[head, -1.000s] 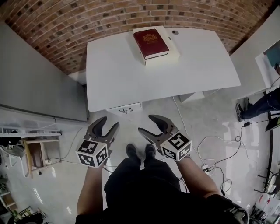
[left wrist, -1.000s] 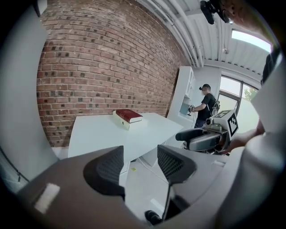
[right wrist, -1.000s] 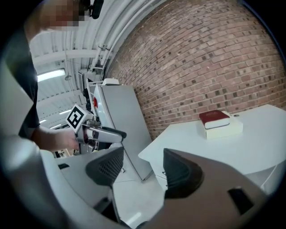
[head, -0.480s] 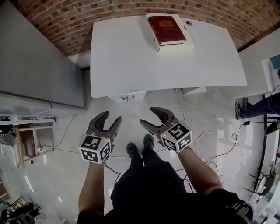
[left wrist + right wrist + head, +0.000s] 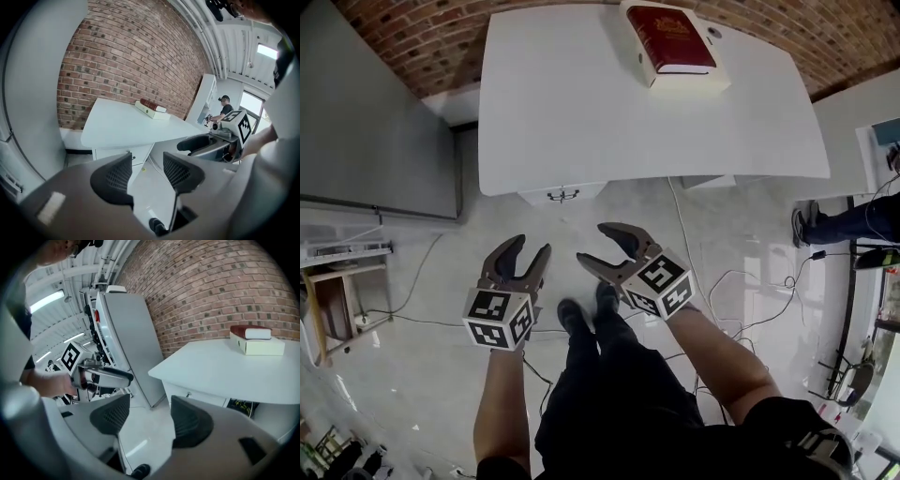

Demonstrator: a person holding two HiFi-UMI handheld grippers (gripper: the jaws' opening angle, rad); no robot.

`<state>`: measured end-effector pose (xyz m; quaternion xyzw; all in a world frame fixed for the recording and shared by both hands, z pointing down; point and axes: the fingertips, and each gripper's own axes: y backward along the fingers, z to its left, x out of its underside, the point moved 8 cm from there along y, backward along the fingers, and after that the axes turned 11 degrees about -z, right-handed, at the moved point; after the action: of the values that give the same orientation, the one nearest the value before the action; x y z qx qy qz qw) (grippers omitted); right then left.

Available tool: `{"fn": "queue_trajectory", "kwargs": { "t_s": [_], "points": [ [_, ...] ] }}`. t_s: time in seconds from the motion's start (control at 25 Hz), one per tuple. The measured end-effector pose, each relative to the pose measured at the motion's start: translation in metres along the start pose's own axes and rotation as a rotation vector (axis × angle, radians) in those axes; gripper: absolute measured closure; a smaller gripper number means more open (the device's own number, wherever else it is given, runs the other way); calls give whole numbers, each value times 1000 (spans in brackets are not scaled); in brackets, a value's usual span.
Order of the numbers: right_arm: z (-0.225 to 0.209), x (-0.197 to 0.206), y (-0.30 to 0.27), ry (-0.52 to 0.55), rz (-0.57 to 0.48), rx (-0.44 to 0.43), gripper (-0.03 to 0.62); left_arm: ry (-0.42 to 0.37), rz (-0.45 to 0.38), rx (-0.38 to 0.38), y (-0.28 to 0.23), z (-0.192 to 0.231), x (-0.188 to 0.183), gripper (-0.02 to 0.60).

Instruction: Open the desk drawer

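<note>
Shut drawer [image 5: 562,194] is noted under the desk's [image 5: 581,103] near-left edge. It is judged rigid and light-sliding; hold is advised at its small handle [image 5: 562,196]. Left tool [image 5: 529,248], jaws just narrowed, and right tool [image 5: 598,244] are held open, empty.

Bright, even indoor light, sheen on the pale floor [image 5: 412,356], strong fisheye bending at the edges.
</note>
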<state>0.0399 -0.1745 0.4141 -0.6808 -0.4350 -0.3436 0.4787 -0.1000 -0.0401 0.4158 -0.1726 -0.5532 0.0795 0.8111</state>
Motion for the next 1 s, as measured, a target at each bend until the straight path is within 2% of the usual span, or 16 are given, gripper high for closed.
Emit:
{"fn": "queue_trajectory", "kwargs": {
  "t_s": [0.28,0.48,0.68,0.88,1.0],
  "points": [
    [-12,43,-29,41,64,-37,312,-11,-1,-2,-8,17,30,365],
    [-36,66,-60,42,54,-12,313,-29,-7,-7,-22,37,49,365],
    [-62,86,-101,146,86,13,358,-15,11,-6,-30,51,71,365],
    [-100,108,-130,267,140,65,358,-65,25,2,-34,59,88,365],
    [-116,122,-147,348,190,89,358,-32,8,-11,-37,69,101,365]
  ]
}}
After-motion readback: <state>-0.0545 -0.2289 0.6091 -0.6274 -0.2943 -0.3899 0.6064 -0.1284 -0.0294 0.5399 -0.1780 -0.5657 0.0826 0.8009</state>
